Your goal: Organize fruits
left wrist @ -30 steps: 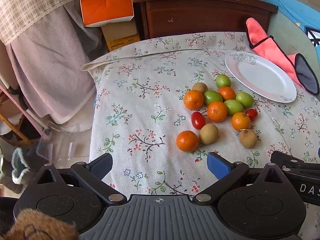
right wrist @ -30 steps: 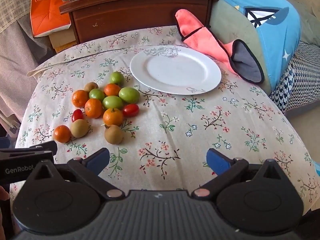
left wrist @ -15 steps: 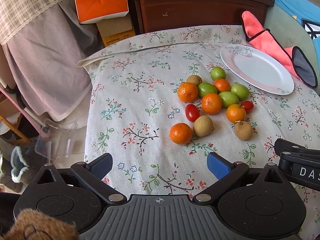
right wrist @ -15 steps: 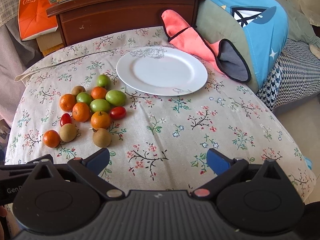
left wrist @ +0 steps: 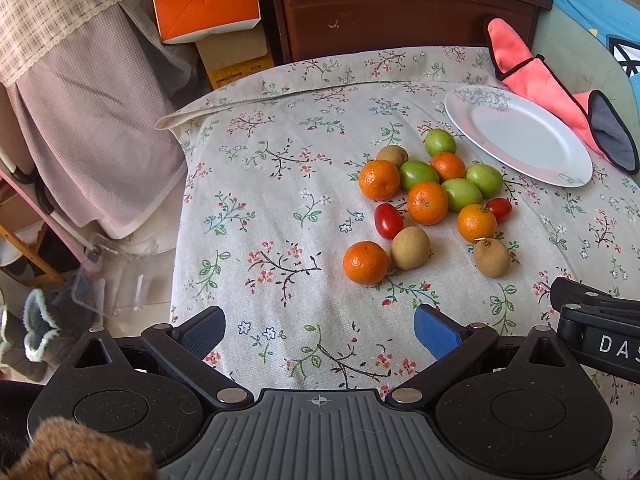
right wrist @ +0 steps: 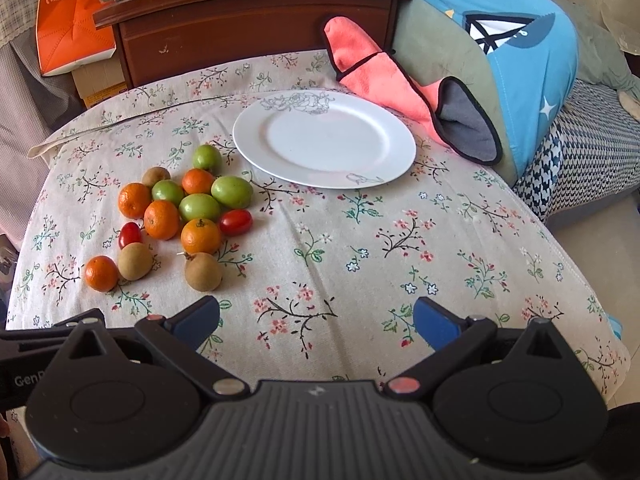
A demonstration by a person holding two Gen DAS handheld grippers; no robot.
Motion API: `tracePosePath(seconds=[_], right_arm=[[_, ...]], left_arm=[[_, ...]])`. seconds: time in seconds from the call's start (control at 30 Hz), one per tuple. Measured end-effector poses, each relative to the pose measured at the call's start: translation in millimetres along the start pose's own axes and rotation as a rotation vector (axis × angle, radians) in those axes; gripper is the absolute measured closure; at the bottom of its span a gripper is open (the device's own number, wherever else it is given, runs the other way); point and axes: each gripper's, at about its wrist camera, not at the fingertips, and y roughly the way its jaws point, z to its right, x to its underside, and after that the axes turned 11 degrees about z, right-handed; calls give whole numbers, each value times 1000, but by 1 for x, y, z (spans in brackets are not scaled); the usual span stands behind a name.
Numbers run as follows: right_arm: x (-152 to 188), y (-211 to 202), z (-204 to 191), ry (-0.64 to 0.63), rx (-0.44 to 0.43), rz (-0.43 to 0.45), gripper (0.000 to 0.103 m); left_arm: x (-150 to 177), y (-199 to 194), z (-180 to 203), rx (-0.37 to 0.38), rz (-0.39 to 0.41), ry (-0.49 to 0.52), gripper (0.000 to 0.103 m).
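Looking along our left tool (left wrist: 318,330), we hold its jaws spread wide and empty above the cloth-covered bench (left wrist: 256,240), short of the fruit cluster (left wrist: 428,204), which lies loose on the cloth just beside the bare white plate (left wrist: 516,140) (presumably the sorting spot). From our right tool (right wrist: 316,322), equally agape and carrying nothing, the plate (right wrist: 324,140) sits straight ahead and the fruits (right wrist: 180,216) off left, so either tool can start.

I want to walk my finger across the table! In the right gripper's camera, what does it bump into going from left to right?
Lone orange → red tomato → white plate → pink cloth → blue cushion.
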Motion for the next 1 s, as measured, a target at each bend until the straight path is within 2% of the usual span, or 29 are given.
tracePosePath(seconds=[0.77, 1.0], right_arm=[[2, -1, 1, -13, -19, 19, 1], [3, -7, 2, -32, -60, 74, 1]], left_arm=[[1, 3, 1, -2, -8, 2, 2], [-1, 0, -3, 30, 2, -15, 2]])
